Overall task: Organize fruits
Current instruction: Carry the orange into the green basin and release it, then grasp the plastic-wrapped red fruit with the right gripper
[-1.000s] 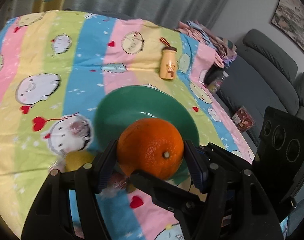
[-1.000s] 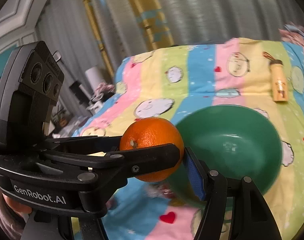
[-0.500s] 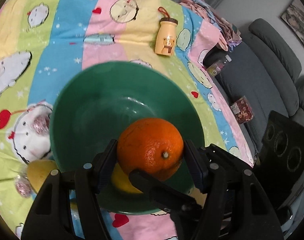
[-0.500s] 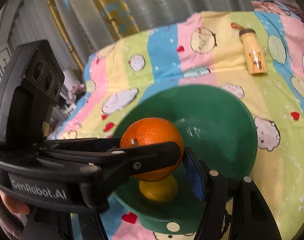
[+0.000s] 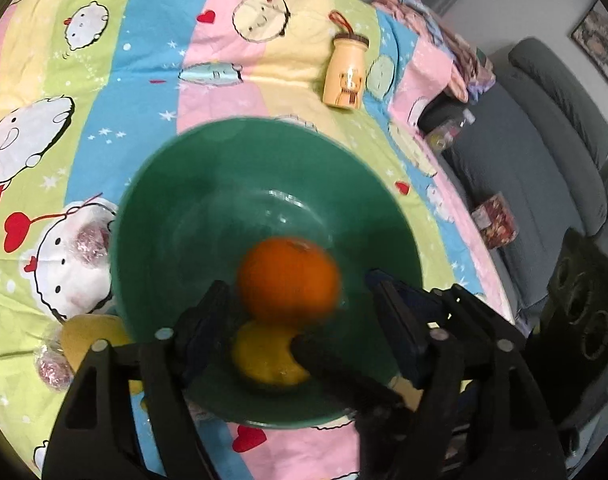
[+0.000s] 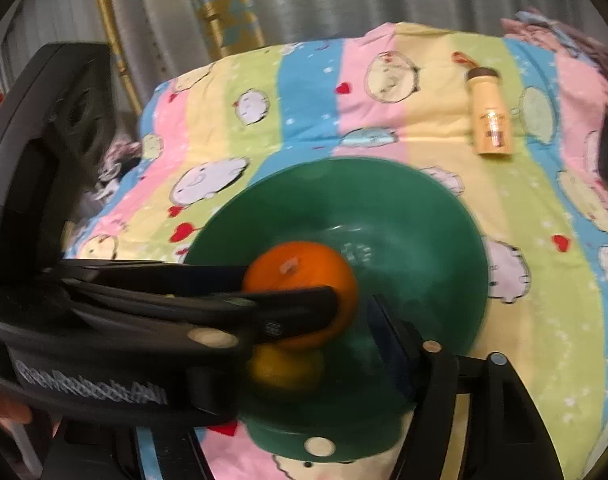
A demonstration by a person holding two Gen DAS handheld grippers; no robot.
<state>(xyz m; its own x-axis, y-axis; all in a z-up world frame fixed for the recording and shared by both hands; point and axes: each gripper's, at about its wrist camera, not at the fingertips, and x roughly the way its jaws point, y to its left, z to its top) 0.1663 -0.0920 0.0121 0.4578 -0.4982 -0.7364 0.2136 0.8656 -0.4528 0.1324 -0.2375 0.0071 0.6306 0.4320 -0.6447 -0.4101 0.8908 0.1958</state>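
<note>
A deep green bowl (image 5: 176,216) holds an orange fruit (image 5: 289,278) and a yellow fruit (image 5: 264,354). The cloth (image 5: 116,80) has pink, yellow, green and blue stripes with white cartoon faces and red hearts. The far bottle (image 5: 345,73) is cream with a brown cap.

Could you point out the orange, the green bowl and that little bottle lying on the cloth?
orange (image 5: 289,280): left wrist view, middle of its peel.
green bowl (image 5: 208,200): left wrist view, bare inner wall.
bottle (image 5: 344,80): left wrist view, middle of its cream body.
</note>
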